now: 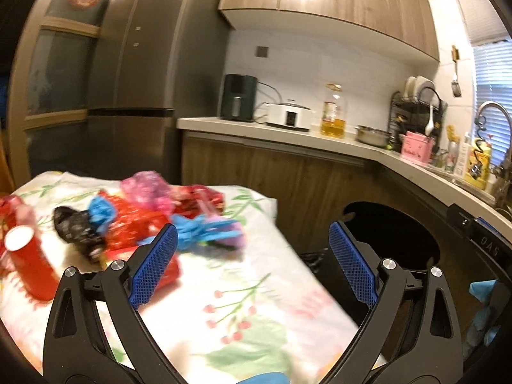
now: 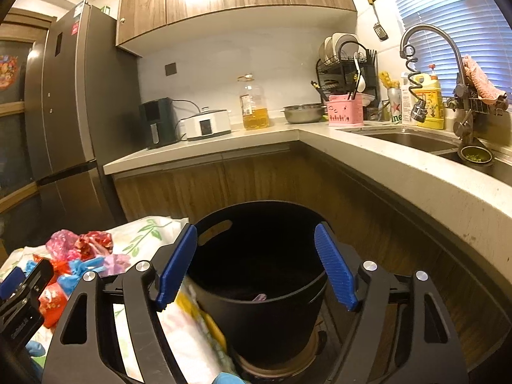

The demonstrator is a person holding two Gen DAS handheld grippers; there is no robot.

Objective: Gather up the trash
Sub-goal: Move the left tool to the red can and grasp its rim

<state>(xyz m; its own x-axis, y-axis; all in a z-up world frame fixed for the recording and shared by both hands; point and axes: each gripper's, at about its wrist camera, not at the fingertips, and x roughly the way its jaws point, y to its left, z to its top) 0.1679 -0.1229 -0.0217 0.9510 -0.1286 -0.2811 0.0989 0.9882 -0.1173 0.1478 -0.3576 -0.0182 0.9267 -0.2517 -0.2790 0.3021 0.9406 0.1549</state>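
- The left tool (image 1: 252, 256) is spread wide, and nothing is between its blue pads (image 1: 153, 265).
- It hangs over the near edge of the table (image 1: 256, 304), which is covered with a white cloth with flowers; its right finger is over the gap between the table and the black bin (image 1: 393, 224).
- The trash (image 1: 144, 214) lies in a loose heap on the far left part of the table: red shiny wrappers, a pink bag, crumpled blue pieces and one black crumpled piece (image 1: 75, 228).
- A red can (image 1: 27, 265) stands at the left edge of the table, just beside the heap.
- The right tool (image 2: 256, 265) is also spread and its jaws hold nothing; it hangs over the open mouth of the black bin (image 2: 256, 304).
- Inside the bin, near the bottom, a small pale purple piece (image 2: 259, 297) is visible; the rest of the inside is too dark to tell.
- The bin stands on the floor between the table and the wooden kitchen cabinets (image 2: 198, 185).
- In the right wrist view the heap of trash (image 2: 80, 252) is at the left, well apart from the right tool.
- The picture of the left wrist is a little blurred, so small details of the wrappers cannot be read.
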